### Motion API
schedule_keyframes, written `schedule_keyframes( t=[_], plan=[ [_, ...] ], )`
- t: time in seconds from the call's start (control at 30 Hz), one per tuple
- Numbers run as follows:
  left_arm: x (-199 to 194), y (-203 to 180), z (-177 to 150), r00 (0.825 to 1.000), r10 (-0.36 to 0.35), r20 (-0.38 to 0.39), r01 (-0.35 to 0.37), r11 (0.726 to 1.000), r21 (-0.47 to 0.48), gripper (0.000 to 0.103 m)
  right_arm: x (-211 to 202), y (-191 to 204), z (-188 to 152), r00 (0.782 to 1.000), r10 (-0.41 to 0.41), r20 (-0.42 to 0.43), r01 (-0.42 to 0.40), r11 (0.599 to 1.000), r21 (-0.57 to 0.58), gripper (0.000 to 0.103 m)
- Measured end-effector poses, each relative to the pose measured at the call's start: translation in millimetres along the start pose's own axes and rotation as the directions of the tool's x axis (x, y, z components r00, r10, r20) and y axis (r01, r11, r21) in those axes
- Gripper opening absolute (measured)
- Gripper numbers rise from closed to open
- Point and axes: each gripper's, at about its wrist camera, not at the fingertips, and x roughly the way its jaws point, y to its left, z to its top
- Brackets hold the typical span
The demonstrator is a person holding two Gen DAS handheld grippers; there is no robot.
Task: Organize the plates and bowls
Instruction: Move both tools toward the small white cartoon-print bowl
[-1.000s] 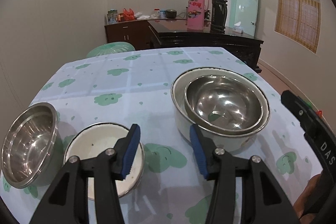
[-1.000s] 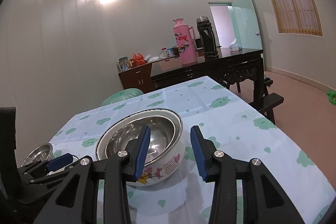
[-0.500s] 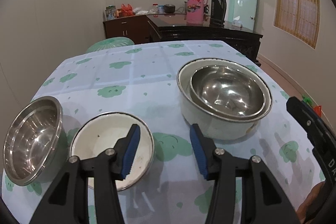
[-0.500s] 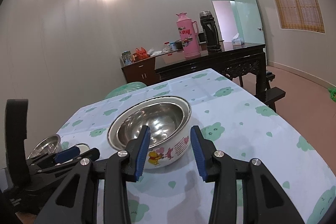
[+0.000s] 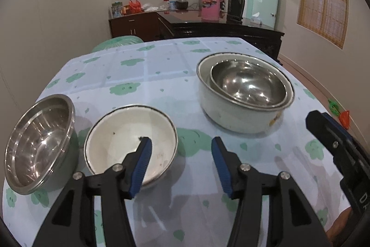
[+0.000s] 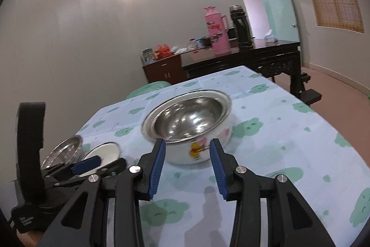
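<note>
Enamel bowl (image 6: 196, 149) bears a yellow cartoon bear print.

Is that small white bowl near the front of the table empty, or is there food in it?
Empty. The left wrist view looks straight into the small white bowl: bare white inside with only a few dark specks. The left gripper hangs open near it.

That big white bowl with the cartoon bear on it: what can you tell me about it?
The big white bowl looks like enamelled metal, with a thin dark rim and straight, deep sides. A yellow cartoon bear and pink lettering decorate the side facing the right tongs. It stands upright on the green-patterned tablecloth, with a shiny steel bowl nested inside it, rim just below its own. Both pairs of tongs are open and apart from it; the right pair points straight at it.
</note>
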Motion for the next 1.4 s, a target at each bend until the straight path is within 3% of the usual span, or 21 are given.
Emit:
schedule_keyframes(
  t=[0.23,0.47,0.63,0.87,1.1,1.2,1.33,1.4],
  plan=[
    [-12.4,20.8,3.0,1.0,0.011,0.001,-0.011,0.999,0.03,0.055,-0.7,19.3,-7.3,0.996,0.085,-0.039,-0.085,0.996,0.008,0.043],
    [-17.8,62.1,39.3,0.999,0.011,-0.05,-0.007,0.996,0.089,0.062,6.8,43.2,-15.6,0.976,0.182,-0.115,-0.18,0.983,0.033,0.043],
    [-3.4,86.8,67.4,0.994,0.011,-0.105,-0.001,0.995,0.095,0.063,25.5,54.8,-21.5,0.95,0.247,-0.192,-0.233,0.968,0.091,0.043],
    [29.3,87.0,77.4,0.975,-0.012,-0.222,0.041,0.991,0.126,0.061,61.6,66.7,-23.2,0.903,0.323,-0.283,-0.272,0.94,0.206,0.043],
    [35.4,86.7,81.1,0.971,-0.031,-0.236,0.06,0.992,0.114,0.061,105.1,84.0,-37.7,0.838,0.359,-0.411,-0.256,0.924,0.286,0.043],
    [38.4,88.5,82.4,0.969,-0.032,-0.243,0.058,0.993,0.101,0.061,111.7,87.0,-37.8,0.833,0.356,-0.424,-0.247,0.924,0.29,0.042],
    [41.1,91.2,81.3,0.965,-0.039,-0.26,0.064,0.994,0.087,0.061,114.6,87.5,-31.9,0.838,0.343,-0.424,-0.241,0.93,0.276,0.028],
    [40.4,92.1,80.7,0.962,-0.042,-0.268,0.067,0.994,0.084,0.062,114.8,87.5,-26.9,0.843,0.325,-0.428,-0.236,0.939,0.249,0.012]
  ],
)
